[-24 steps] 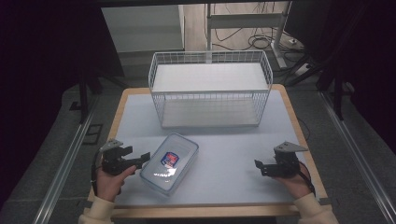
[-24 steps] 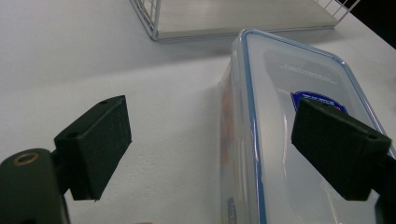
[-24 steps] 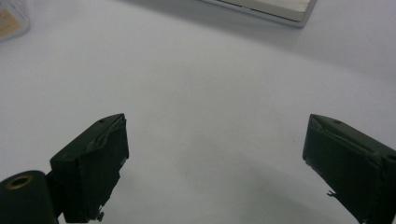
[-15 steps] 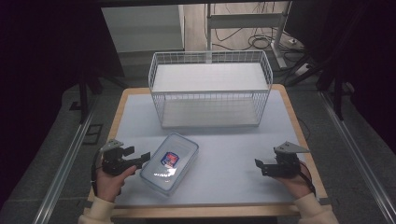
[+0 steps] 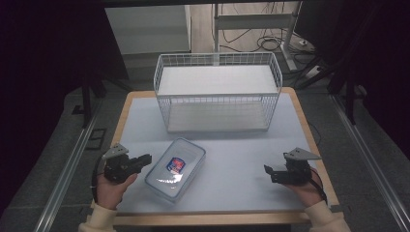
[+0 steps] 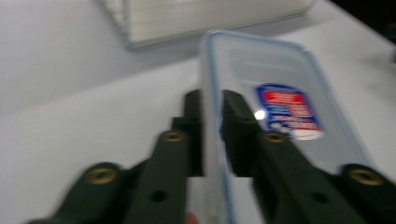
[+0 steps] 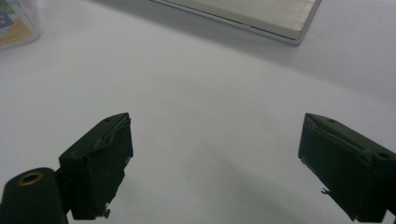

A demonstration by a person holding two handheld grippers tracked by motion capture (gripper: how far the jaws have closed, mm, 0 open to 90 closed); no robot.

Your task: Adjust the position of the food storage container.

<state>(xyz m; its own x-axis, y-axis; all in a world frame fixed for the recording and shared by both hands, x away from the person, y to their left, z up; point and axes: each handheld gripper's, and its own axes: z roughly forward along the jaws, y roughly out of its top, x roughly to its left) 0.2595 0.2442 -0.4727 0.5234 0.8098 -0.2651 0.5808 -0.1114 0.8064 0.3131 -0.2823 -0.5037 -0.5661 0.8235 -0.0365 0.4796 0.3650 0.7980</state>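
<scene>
Currently left tongs (image 5: 143, 159) are clenched on the near-left rim of the clear plastic container (image 5: 175, 167); in the left gripper view the two black jaws pinch the blue-edged wall (image 6: 212, 140) between them, one inside, one outside. Container sits on the counter (image 5: 241, 159), front-left of centre, turned diagonally, with a red-and-blue label (image 5: 176, 165) showing through it. It looks slightly tilted, can't tell if the far end is off the surface. Right tongs (image 5: 269, 173) are released, jaws spread wide with bare counter between them in the right gripper view, nothing held. They hover at the counter's front-right, well apart from the container. White wire basket (image 5: 217, 96) stands at the back of the counter, behind the container, not touching it. Hands come in from the bottom edge, light sleeves (image 5: 99, 217) visible
</scene>
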